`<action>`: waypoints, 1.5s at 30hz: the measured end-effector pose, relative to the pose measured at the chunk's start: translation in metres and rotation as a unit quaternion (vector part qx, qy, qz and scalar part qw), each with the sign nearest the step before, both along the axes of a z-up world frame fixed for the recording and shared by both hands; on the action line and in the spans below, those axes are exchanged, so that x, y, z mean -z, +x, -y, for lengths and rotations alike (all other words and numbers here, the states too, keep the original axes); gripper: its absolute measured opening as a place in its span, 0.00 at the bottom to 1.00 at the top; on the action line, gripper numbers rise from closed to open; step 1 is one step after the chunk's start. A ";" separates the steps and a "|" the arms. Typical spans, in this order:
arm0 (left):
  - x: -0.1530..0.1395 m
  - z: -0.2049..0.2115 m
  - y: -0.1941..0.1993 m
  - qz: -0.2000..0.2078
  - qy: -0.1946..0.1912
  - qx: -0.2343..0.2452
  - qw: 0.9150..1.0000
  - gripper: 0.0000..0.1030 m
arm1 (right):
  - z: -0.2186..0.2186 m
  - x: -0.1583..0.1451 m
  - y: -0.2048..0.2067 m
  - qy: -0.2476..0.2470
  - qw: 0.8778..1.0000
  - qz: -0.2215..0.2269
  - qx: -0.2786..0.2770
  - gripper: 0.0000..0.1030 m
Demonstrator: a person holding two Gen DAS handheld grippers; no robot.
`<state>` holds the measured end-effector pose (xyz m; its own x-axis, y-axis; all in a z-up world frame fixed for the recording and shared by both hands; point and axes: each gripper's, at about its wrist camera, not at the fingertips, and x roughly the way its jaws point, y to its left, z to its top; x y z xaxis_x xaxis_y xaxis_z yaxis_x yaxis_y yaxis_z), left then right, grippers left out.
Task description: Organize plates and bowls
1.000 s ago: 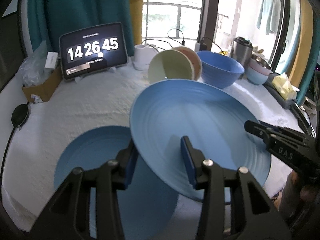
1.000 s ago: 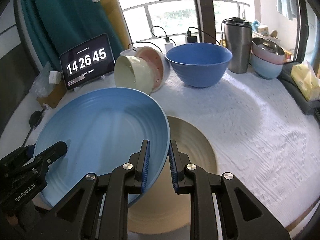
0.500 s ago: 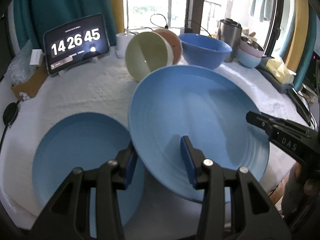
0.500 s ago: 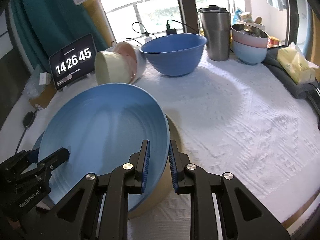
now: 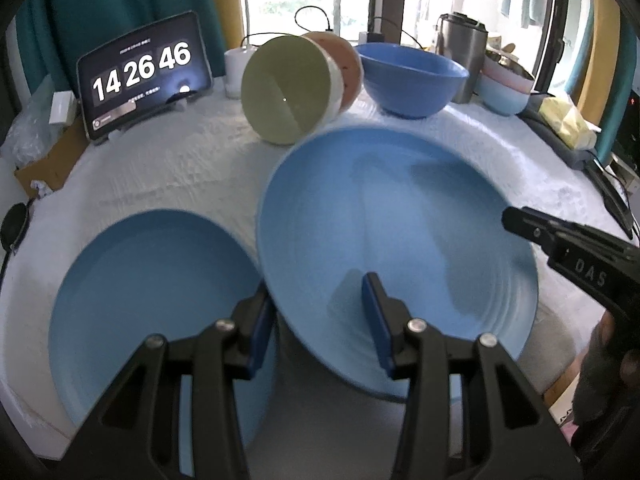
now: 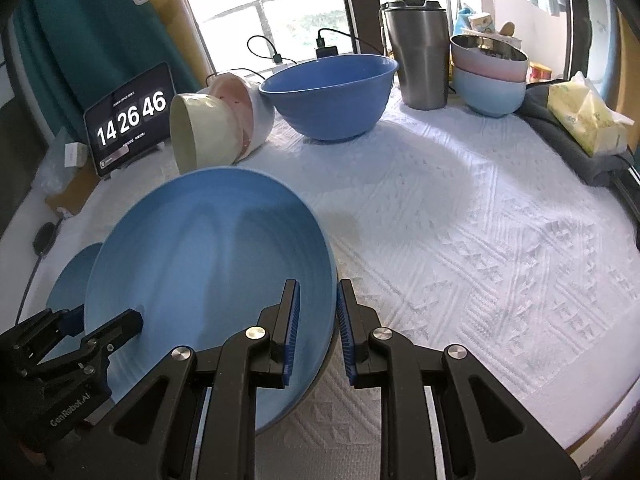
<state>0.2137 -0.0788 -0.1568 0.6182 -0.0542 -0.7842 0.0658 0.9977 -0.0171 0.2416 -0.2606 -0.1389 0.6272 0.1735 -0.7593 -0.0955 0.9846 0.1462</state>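
A large blue plate [image 5: 396,236] is held tilted above the table; it also shows in the right wrist view [image 6: 208,272]. My left gripper [image 5: 320,320] straddles its near-left rim with a wide gap, so I cannot tell its grip. My right gripper [image 6: 316,320] is shut on the plate's right rim. A second blue plate [image 5: 152,292] lies flat on the white cloth, left of the held one. A green bowl [image 5: 288,92] and a pink bowl [image 5: 344,68] lie on their sides, nested. A big blue bowl [image 6: 332,96] stands upright behind.
A tablet clock [image 5: 144,76] stands at the back left. A steel tumbler [image 6: 420,52] and stacked pale bowls [image 6: 492,76] stand at the back right. A yellow packet [image 6: 584,120] lies at the right edge. A white cloth [image 6: 480,240] covers the table.
Both grippers have carried the large blue plate left, off a tan plate that showed under it earlier. The second blue plate is now nearer in the left view.
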 end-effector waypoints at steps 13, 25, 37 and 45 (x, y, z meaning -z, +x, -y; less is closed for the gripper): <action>-0.009 -0.014 0.000 0.009 -0.025 -0.008 1.000 0.47 | -0.005 -0.004 0.001 -0.010 1.000 0.002 0.001 0.20; -0.025 -0.021 -0.012 0.040 -0.033 -0.002 0.999 0.47 | -0.013 -0.015 -0.008 -0.020 1.000 0.013 0.000 0.20; -0.035 -0.044 -0.025 0.060 -0.045 -0.017 0.997 0.49 | -0.035 -0.025 -0.017 -0.031 0.999 0.023 -0.010 0.25; -0.038 -0.064 -0.032 0.069 -0.059 -0.033 0.995 0.56 | -0.059 -0.028 -0.021 -0.043 0.998 0.027 -0.025 0.27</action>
<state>0.1819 -0.0150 -0.1193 0.7247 -0.0969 -0.6822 0.0109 0.9915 -0.1293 0.2206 -0.2019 -0.1107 0.6596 0.1409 -0.7383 -0.1499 0.9872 0.0546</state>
